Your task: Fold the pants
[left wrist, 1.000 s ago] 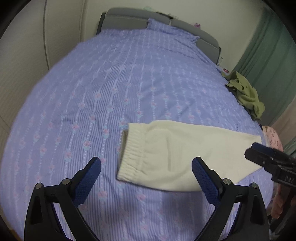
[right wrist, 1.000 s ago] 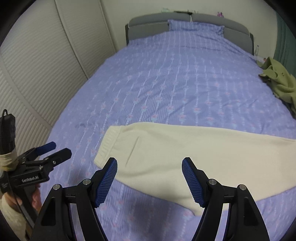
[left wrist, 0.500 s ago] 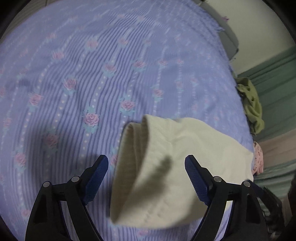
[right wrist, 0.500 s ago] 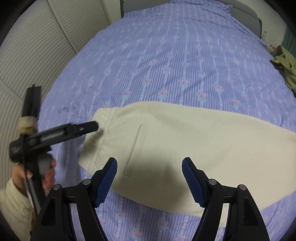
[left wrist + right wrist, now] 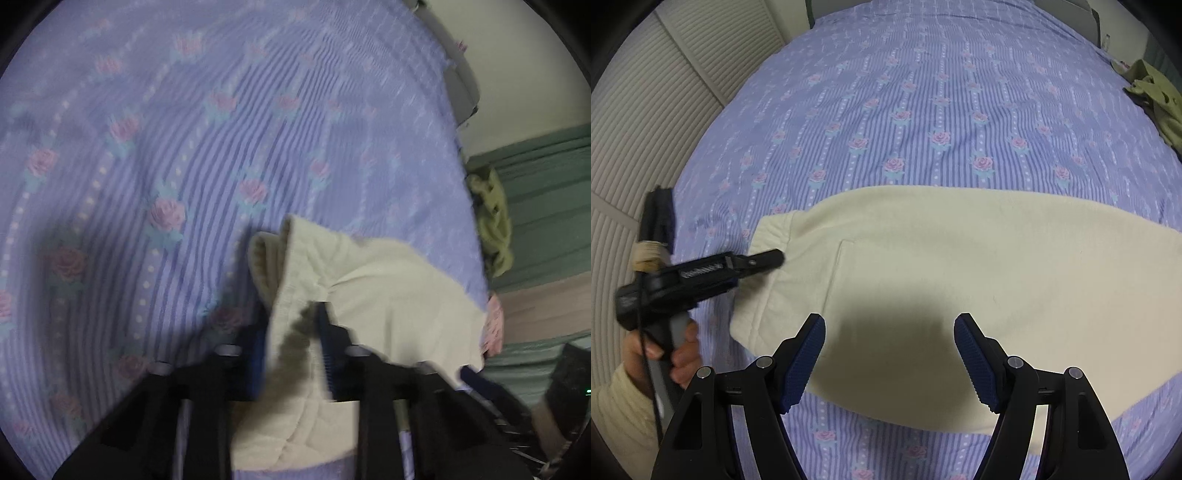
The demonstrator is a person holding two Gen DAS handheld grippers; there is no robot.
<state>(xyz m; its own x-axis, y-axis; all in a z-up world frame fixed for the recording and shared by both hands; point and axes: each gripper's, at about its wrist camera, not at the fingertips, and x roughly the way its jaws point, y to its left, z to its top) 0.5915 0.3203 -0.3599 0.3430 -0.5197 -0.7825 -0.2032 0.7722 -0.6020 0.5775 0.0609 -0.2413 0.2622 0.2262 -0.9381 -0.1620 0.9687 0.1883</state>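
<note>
Cream pants point(image 5: 960, 251) lie flat across the lilac rose-print bedspread point(image 5: 923, 92), waistband at the left, legs running off to the right. My left gripper point(image 5: 291, 332) is shut on the waistband edge, and the cream cloth point(image 5: 388, 295) bunches up between its blue pads. In the right wrist view that left gripper point(image 5: 772, 258) reaches in from the left, held by a hand in a cream sleeve point(image 5: 624, 413). My right gripper point(image 5: 890, 332) hovers open over the near edge of the pants, below the pocket slit, with nothing between its fingers.
An olive green garment point(image 5: 1156, 99) is crumpled at the bed's far right edge. White louvred doors point(image 5: 646, 129) stand along the left side of the bed. A green curtain point(image 5: 546, 192) and a pink cloth point(image 5: 493, 328) are past the right edge.
My left gripper dropped onto the waistband and shut on it, wrinkling the cloth. My right gripper sank closer over the pants and stayed open.
</note>
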